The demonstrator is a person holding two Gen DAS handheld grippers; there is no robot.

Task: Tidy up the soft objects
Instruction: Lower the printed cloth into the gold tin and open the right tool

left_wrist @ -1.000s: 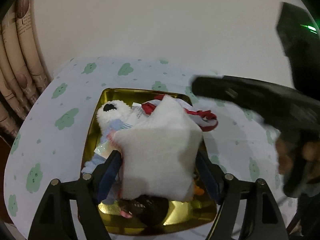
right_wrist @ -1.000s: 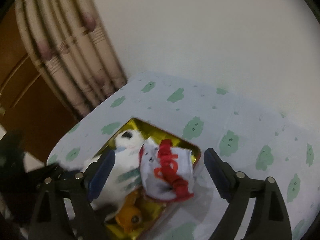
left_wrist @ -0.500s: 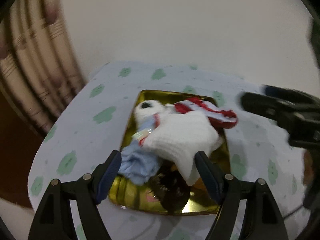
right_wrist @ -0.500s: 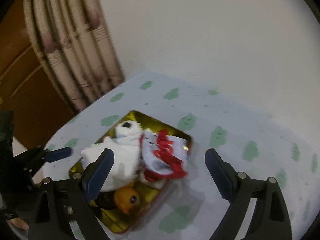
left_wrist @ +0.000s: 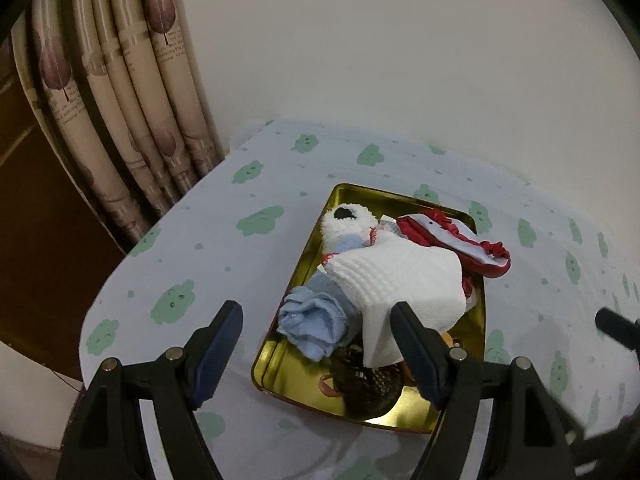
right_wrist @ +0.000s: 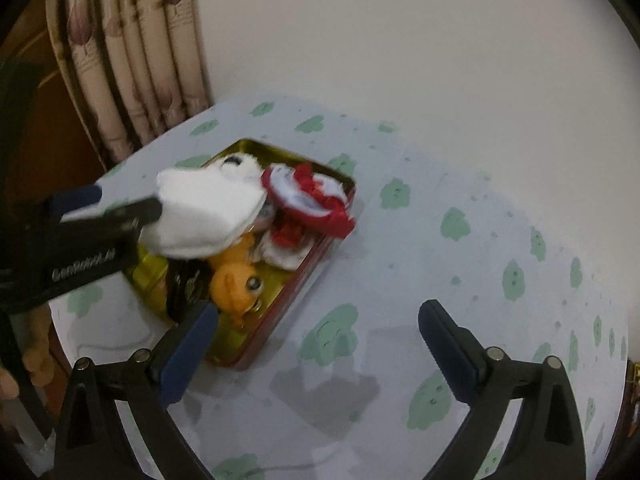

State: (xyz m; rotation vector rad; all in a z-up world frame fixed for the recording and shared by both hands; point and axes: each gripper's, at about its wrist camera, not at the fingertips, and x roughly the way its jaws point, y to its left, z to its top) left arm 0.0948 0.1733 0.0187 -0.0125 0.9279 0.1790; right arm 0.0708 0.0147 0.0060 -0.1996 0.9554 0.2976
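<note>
A gold tin tray (left_wrist: pixel 310 248) (right_wrist: pixel 308 268) on the table holds several soft things: a white star-shaped pillow (left_wrist: pixel 400 280) (right_wrist: pixel 204 208) on top, a white plush (left_wrist: pixel 346 220), a light blue cloth (left_wrist: pixel 316 320), a red-and-white frilly cloth (left_wrist: pixel 456 236) (right_wrist: pixel 308 192), an orange plush (right_wrist: pixel 236 280) and a dark netted item (left_wrist: pixel 368 380). My left gripper (left_wrist: pixel 316 344) is open and empty, pulled back above the tray's near end. My right gripper (right_wrist: pixel 316 344) is open and empty over bare tablecloth, right of the tray.
The round table has a white cloth with green cloud prints (left_wrist: pixel 256 220) (right_wrist: pixel 456 224). Beige curtains (left_wrist: pixel 132 100) (right_wrist: pixel 132 60) hang at the back left beside a plain wall. The table edge drops off at the left and near side.
My left gripper let go of the white star pillow, which now lies in the tray, and drew back and left. My right gripper moved back and right, away from the tray.
</note>
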